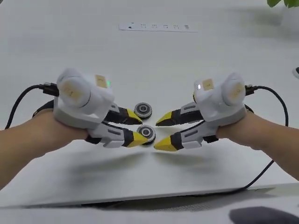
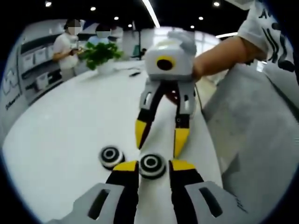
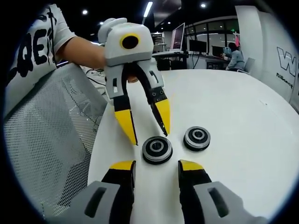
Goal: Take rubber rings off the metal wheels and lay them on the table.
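Near the front edge of the white surface (image 1: 140, 172), the near wheel (image 1: 146, 133) is being bracketed at the tips of the left claw (image 1: 136, 129), whose jaws are being held apart, grasping nothing. The right claw (image 1: 162, 133) is likewise being held released, facing it. Both wheels are lying flat, bores upward, with their rubber rings (image 3: 145, 150) on. The far wheel (image 1: 143, 110) is lying just beyond. Bare surface is being left open out to a power strip (image 1: 158, 27) toward the far edge.
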### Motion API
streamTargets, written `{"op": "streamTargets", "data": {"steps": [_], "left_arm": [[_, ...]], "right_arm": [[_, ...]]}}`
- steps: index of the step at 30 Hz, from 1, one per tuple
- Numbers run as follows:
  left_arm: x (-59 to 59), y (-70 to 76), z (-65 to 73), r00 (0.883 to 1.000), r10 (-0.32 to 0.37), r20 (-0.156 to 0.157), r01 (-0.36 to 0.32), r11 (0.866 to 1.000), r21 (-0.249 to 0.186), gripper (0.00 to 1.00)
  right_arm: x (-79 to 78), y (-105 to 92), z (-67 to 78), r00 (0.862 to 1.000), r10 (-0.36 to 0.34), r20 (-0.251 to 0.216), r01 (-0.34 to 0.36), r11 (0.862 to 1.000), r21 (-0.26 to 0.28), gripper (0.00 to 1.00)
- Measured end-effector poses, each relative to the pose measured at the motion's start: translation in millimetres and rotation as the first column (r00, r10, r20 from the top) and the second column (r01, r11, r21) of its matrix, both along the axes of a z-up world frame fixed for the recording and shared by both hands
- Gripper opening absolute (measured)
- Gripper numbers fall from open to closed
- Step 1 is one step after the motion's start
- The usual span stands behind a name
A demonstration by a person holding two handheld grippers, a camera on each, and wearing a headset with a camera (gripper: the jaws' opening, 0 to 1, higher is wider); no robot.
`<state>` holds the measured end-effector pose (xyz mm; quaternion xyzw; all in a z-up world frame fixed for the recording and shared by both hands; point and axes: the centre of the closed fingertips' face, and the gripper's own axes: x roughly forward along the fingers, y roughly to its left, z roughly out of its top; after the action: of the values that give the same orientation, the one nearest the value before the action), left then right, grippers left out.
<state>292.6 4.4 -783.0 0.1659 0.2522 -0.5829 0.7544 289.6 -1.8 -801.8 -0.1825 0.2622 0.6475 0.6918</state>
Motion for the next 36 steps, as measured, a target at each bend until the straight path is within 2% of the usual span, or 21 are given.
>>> {"op": "streamTargets", "data": {"steps": [8,16,27,29,32,36], "left_arm": [[3.0,-0.7,-4.9,1.000,0.019,-0.015,-0.019,1.000,0.007,0.22],[1.9,-4.7,-8.2,1.000,0.016,-0.005,-0.016,1.000,0.015,0.18],[4.3,-5.9,-11.0,0.999,0.027,0.041,-0.028,0.999,0.025,0.14],[3.9,-5.7,-10.8,0.999,0.026,0.047,-0.027,0.999,0.020,0.14],[3.7,-5.6,-10.4,0.998,0.027,0.049,-0.028,0.999,0.018,0.14],[2.8,-5.8,-10.5,0.997,0.027,0.070,-0.029,0.999,0.026,0.14]], "right_arm": [[-1.1,0.0,-1.1,1.000,-0.001,-0.003,0.001,1.000,-0.001,0.33],[-0.7,-0.2,-1.6,1.000,-0.005,-0.010,0.005,1.000,0.002,0.33],[2.7,2.9,0.9,1.000,-0.022,-0.017,0.022,0.999,0.024,0.33],[4.9,3.7,1.7,1.000,-0.024,0.005,0.024,0.999,0.028,0.30],[5.4,5.5,2.8,0.999,-0.037,-0.004,0.037,0.999,0.039,0.30],[5.3,6.3,1.5,0.999,-0.044,-0.011,0.044,0.998,0.042,0.30]]}}
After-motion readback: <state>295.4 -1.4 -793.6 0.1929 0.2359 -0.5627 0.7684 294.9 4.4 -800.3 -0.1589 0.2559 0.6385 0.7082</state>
